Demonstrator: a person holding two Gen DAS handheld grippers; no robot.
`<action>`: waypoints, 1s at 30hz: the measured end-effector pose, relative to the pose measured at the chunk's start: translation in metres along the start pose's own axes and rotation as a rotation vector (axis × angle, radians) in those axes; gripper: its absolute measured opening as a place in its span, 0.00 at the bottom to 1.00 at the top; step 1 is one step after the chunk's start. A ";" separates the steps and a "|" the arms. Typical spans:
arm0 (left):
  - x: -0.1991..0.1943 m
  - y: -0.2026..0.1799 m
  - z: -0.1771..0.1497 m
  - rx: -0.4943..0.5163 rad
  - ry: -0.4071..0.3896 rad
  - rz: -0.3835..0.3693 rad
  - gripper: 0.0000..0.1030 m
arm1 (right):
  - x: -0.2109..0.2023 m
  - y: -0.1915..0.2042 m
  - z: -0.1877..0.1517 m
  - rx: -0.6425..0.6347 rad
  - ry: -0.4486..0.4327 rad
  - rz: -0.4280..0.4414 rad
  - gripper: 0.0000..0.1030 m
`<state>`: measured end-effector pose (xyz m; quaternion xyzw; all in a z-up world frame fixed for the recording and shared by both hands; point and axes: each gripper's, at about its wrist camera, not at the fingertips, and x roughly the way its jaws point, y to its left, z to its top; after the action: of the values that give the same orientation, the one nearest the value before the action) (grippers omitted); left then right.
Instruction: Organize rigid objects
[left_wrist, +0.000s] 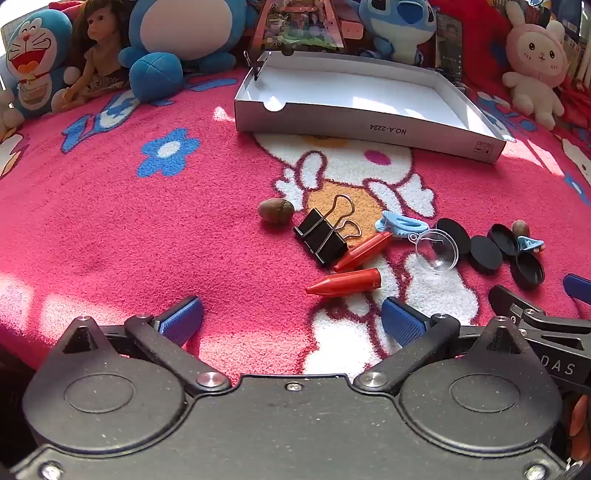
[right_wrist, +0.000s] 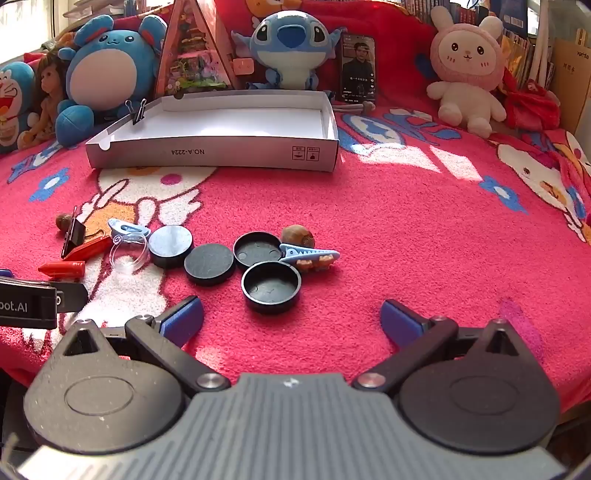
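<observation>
Small objects lie on the pink blanket: a brown nut (left_wrist: 276, 210), a black binder clip (left_wrist: 322, 232), two red caps (left_wrist: 345, 283), a blue clip (left_wrist: 400, 224), a clear half-sphere (left_wrist: 437, 250) and several black round lids (right_wrist: 270, 286). A second blue clip (right_wrist: 309, 255) and nut (right_wrist: 297, 235) lie by the lids. A white box tray (left_wrist: 369, 123) stands behind them, also in the right wrist view (right_wrist: 212, 152). My left gripper (left_wrist: 291, 321) is open and empty, just short of the red caps. My right gripper (right_wrist: 291, 319) is open and empty, just short of the nearest lid.
Plush toys (right_wrist: 288, 48), a doll (left_wrist: 98, 48), a pink triangular toy house (right_wrist: 192, 48) and a phone (right_wrist: 357, 68) line the back behind the tray. A small binder clip (right_wrist: 138, 110) is clipped on the tray's left wall. Bare blanket (right_wrist: 424, 240) lies right of the lids.
</observation>
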<state>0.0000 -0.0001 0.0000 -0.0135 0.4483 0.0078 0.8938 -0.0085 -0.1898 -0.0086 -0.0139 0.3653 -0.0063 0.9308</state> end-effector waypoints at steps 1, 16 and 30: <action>0.000 0.000 0.000 -0.001 -0.002 -0.001 1.00 | 0.000 0.000 0.000 0.000 0.000 0.000 1.00; 0.001 0.001 0.002 -0.001 0.001 -0.001 1.00 | 0.002 0.000 0.001 0.000 0.008 0.000 1.00; 0.000 0.000 0.000 0.001 -0.007 0.001 1.00 | 0.003 0.001 0.001 -0.001 0.012 -0.001 1.00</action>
<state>-0.0002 -0.0001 0.0000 -0.0125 0.4453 0.0082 0.8953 -0.0056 -0.1891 -0.0094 -0.0144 0.3711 -0.0066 0.9284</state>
